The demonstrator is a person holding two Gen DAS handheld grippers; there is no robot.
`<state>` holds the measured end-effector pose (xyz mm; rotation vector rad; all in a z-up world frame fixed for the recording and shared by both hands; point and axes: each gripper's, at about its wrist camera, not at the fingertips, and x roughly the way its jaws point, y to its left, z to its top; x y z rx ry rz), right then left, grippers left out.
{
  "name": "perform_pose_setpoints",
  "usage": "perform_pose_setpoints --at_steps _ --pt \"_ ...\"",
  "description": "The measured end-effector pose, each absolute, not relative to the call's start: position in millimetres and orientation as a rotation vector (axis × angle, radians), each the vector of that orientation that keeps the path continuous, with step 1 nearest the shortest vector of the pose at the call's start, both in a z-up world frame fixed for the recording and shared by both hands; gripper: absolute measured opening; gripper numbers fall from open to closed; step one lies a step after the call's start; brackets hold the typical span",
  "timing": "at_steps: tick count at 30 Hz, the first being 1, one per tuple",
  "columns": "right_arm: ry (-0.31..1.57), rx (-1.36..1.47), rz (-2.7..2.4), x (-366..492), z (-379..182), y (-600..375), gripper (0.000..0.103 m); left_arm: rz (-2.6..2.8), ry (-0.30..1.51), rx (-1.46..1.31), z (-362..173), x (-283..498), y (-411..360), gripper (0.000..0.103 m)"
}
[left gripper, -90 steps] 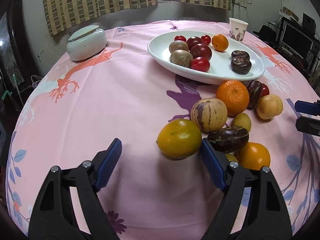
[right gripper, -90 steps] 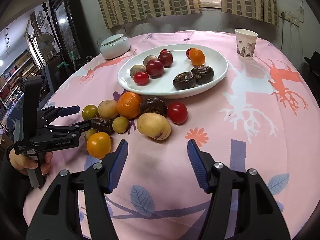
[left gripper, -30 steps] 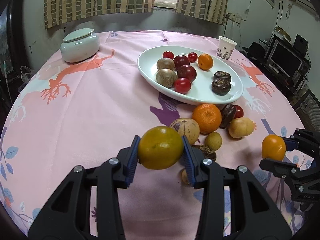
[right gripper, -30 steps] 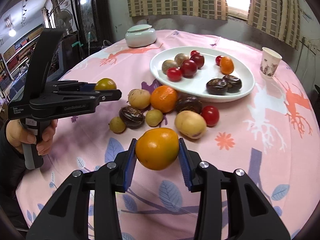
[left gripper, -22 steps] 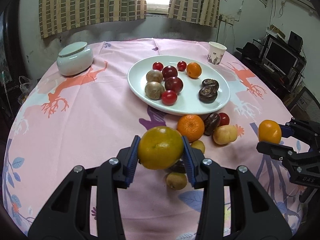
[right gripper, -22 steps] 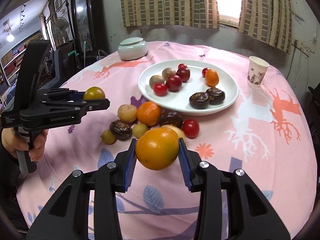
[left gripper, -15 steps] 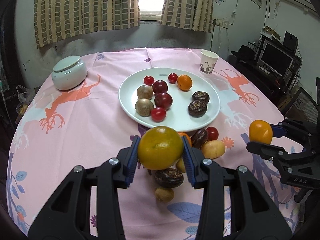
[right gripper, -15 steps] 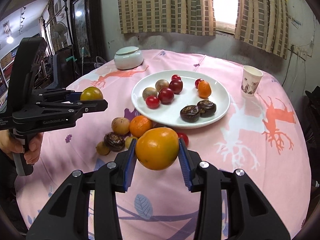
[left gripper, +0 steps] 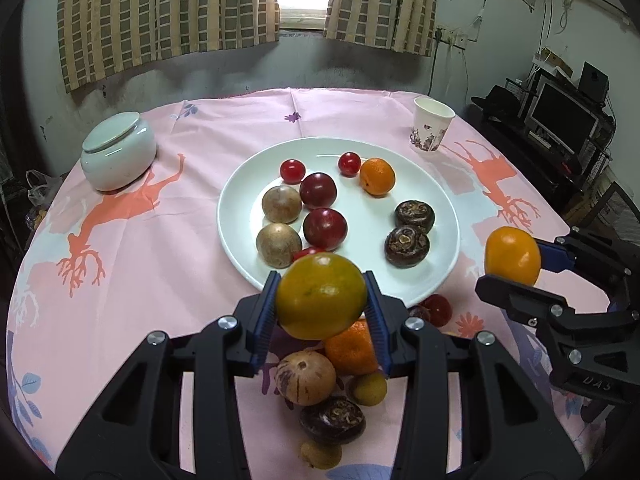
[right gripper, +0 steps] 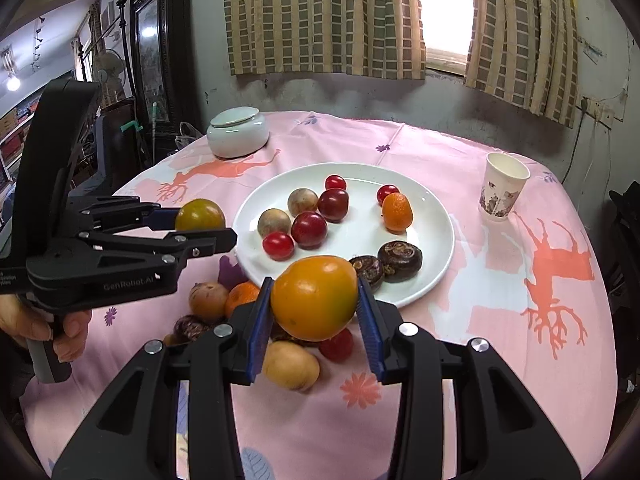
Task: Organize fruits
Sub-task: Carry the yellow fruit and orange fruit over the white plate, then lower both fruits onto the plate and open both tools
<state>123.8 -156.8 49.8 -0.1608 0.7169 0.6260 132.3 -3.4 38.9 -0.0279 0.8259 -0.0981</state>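
My matt black plastic tongs [left gripper: 322,312], glossy white ceramic plate [left gripper: 440,216], pink cloth [left gripper: 160,240] over the surface, paper cup [left gripper: 431,124].

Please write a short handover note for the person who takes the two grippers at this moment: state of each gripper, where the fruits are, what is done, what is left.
Left gripper: shut on a yellow-green orange, lifted.
Right gripper: shut on an orange fruit, lifted.
White plate: holds nine fruits already.
Left: plate both held fruits, then the pile on the pink tablecloth in front of the plate, including the tangerine.
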Motion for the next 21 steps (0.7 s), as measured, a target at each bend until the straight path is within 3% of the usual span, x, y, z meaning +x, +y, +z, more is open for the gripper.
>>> perform_pose_setpoints --at_steps 21 --pt "0.787 -0.213 0.632 169.5 10.7 -123.4 0.041 -0.086 0.901 -0.064 2.8 179.8 3.4 0.042"
